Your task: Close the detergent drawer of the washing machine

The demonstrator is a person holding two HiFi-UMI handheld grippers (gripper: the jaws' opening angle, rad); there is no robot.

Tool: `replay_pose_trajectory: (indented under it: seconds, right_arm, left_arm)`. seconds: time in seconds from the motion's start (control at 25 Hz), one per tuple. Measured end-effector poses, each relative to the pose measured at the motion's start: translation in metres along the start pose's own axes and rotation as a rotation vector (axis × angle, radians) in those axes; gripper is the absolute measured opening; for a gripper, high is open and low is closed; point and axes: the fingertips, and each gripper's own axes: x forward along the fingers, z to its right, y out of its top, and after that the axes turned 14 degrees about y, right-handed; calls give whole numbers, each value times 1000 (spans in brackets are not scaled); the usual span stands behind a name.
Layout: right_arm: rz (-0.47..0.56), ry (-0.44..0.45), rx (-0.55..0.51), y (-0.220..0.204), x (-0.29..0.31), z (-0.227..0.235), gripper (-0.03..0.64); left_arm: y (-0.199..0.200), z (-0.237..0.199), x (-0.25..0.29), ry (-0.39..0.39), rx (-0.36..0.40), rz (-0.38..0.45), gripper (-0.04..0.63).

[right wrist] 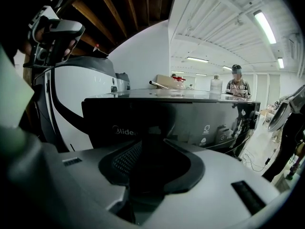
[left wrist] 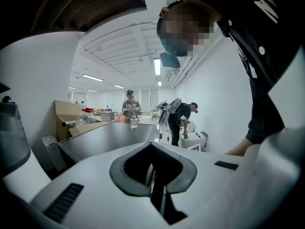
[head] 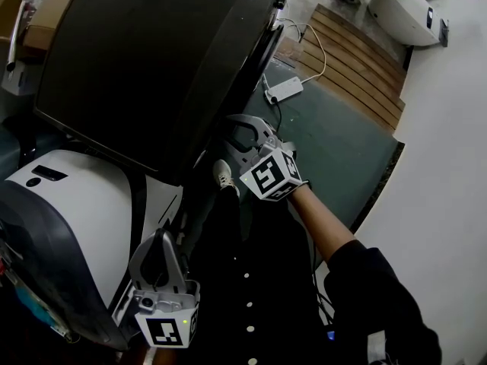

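Note:
A glossy black washing machine [head: 152, 59] fills the upper left of the head view. Its front panel [right wrist: 190, 123], with a logo [right wrist: 125, 131] and small icons, fills the right gripper view; I cannot make out the drawer's outline on it. My right gripper [head: 245, 137] is at the machine's front edge, open, and the space between its jaws [right wrist: 151, 151] shows only the dark panel. Whether it touches the panel I cannot tell. My left gripper [head: 157, 251] hangs low at the left, away from the black machine, shut and empty [left wrist: 155, 175].
A white and grey rounded machine [head: 68, 204] stands beside my left gripper. On the floor lie a green-grey mat [head: 335, 150], a power strip [head: 284, 90] with a white cable, and wooden slats [head: 358, 59]. Two people [left wrist: 130, 106] [left wrist: 181, 120] work at the back of the room.

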Motion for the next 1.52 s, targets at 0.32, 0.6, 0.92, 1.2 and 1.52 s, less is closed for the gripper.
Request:
replay_pose_trajectory:
  seconds: [0.32,0.6,0.92,1.2,1.52]
  right_arm:
    - [16,0,20,-1,2,-1,135]
    - [19,-4,27,2,4,-1,135]
    - [10,-11,7,3,8,1,132]
    - [4,-37,-3,2,7,0,129]
    - [-26,-98,45,0,-9,13,91]
  left_arm:
    - [-4,-8,1,17,-6,-16,6]
    - [-6,-9,1,16,-24,-17,6]
    - [-4,-9,-3,25,-20,-16,6]
    - [4,-8,-6,34,-7,1,6]
    - [15,-9,-6,42,8,27,6]
